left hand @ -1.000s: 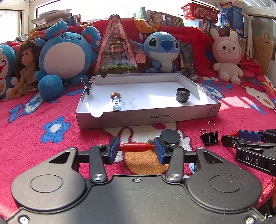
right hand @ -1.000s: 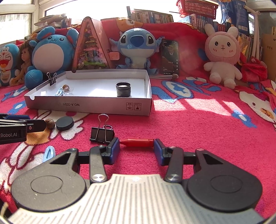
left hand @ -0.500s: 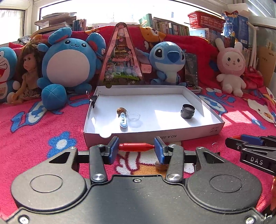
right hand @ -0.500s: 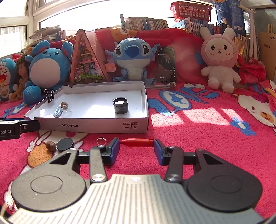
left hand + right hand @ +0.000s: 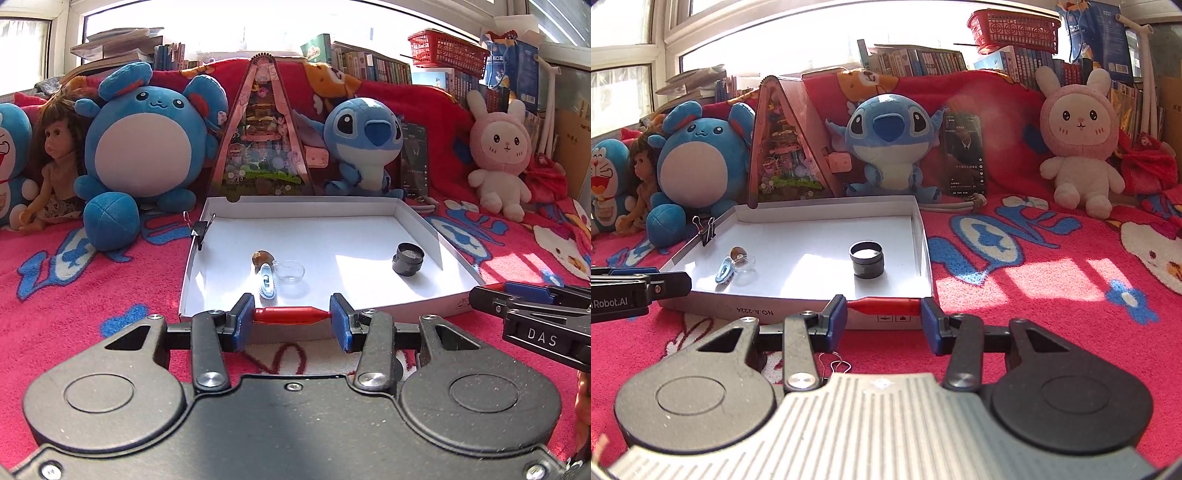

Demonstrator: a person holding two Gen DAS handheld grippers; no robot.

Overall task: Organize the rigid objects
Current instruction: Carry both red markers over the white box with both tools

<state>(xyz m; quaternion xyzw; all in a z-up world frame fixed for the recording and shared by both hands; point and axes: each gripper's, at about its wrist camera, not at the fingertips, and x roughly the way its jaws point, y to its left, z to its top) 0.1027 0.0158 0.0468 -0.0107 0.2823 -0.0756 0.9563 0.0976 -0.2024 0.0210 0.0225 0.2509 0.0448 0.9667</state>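
Note:
A white cardboard box lid lies on the red blanket. In it are a black ring-shaped cylinder, a clear small dish, a blue clip and a brown bead. A black binder clip grips its left wall. My left gripper is shut on a red pen-like stick, held crosswise at the lid's front edge. My right gripper likewise holds a red stick at the lid's front right corner.
Plush toys, a doll, a triangular pink display box and a phone stand behind the lid. A wire clip handle shows under my right gripper. Books and a red basket are at the back.
Both grippers have risen and moved forward toward the lid. The black cap, brown bead and binder clip on the blanket have dropped out of sight below them.

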